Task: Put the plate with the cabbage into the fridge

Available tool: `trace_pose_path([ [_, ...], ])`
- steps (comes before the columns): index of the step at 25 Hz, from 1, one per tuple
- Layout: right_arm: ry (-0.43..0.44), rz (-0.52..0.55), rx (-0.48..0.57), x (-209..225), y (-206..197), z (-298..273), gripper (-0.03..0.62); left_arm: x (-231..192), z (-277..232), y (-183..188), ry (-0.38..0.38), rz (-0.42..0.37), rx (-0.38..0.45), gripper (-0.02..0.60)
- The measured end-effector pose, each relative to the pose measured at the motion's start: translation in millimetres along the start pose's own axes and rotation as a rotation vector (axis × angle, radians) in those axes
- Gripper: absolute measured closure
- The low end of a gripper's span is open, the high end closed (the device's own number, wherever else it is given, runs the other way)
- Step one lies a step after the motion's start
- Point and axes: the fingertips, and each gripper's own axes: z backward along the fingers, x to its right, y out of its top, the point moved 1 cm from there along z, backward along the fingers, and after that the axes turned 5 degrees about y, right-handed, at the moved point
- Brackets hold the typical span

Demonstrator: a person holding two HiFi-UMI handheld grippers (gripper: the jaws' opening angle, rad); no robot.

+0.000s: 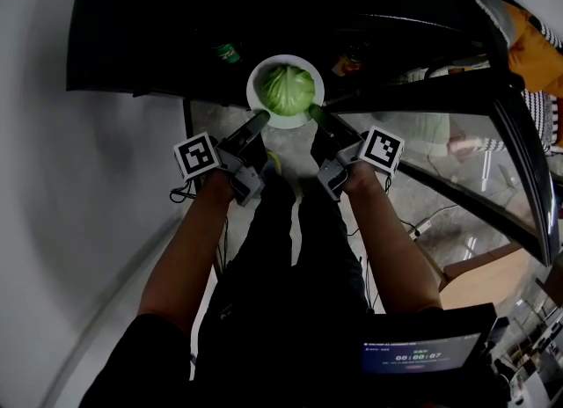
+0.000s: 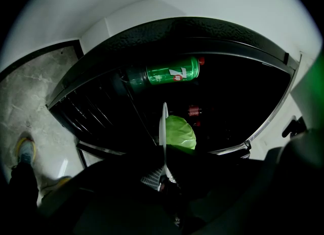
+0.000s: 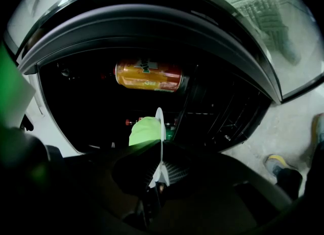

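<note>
A white plate (image 1: 260, 105) carries a green cabbage (image 1: 286, 88) at the dark mouth of the open fridge (image 1: 264, 19). My left gripper (image 1: 259, 120) is shut on the plate's left rim and my right gripper (image 1: 315, 114) is shut on its right rim. In the left gripper view the plate (image 2: 163, 127) stands edge-on between the jaws (image 2: 164, 170), the cabbage (image 2: 181, 132) to its right. In the right gripper view the plate (image 3: 160, 127) is edge-on too, with the cabbage (image 3: 144, 130) to its left and the jaws (image 3: 159, 175) clamped on it.
A green bottle (image 2: 167, 72) lies on a fridge shelf at the left; an orange can (image 3: 148, 75) lies at the right. Wire shelves (image 2: 101, 110) line the dark interior. The glass fridge door (image 1: 457, 151) hangs open at the right. My feet stand on a grey floor (image 2: 30, 92).
</note>
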Motion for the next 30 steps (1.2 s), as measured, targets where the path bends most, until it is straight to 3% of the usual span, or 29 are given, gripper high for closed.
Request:
trace_pose_path([
  [30, -0.018, 0.001, 0.038, 5.2, 4.7, -3.6, 0.577, -6.5, -5.2, 3.3, -0.003, 0.033, 0.027, 0.568],
])
